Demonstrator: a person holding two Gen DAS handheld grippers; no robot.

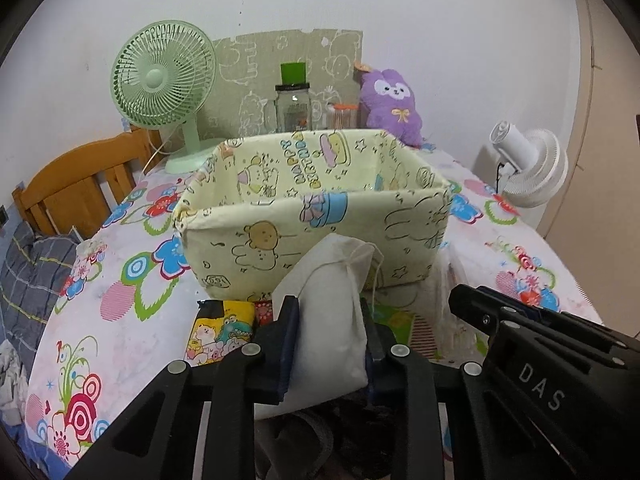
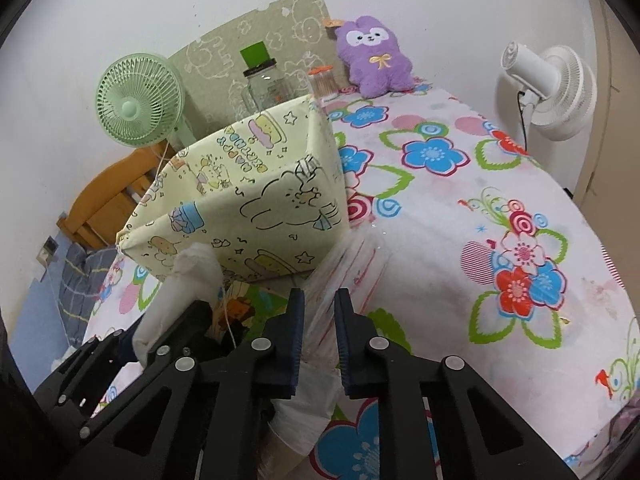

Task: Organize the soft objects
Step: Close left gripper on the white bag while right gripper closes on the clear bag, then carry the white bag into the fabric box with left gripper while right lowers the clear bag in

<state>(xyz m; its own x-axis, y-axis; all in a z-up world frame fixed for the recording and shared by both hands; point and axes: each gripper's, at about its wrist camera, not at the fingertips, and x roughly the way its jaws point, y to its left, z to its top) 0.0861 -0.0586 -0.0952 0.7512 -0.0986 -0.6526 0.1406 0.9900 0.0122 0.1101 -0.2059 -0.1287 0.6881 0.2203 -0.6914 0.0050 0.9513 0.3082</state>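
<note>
**Both grippers loaded, fabric bin waiting just ahead**

Nearest the left camera, the left gripper (image 1: 330,340) is clamped on a white drawstring pouch (image 1: 328,304), its pads pressing the pouch's sides so the soft body bulges above them with the tied neck pointing toward the bin. The right gripper (image 2: 319,340) is closed on a clear plastic packet (image 2: 340,272) with red striping (its contents are too crumpled to make out); the packet's far end rests against the floral tablecloth (image 2: 440,220). Holding one soft item in each claw looks like preparation to carry both to the bin at once.

Beside the pouch, on the cloth, lies a small cartoon-printed pack (image 1: 222,334), not yet collected. The right gripper's body reads "DAS" in the left view.

Just beyond stands the yellow fabric bin (image 1: 312,208), open-topped and seemingly empty, so it reads as the destination. Its lining carries lettering, partly legible as "HAPPY".

Farther back: a glass jar (image 1: 292,108), a green fan (image 1: 164,88), a purple plush (image 1: 390,100) and a white fan (image 1: 528,168).
</note>
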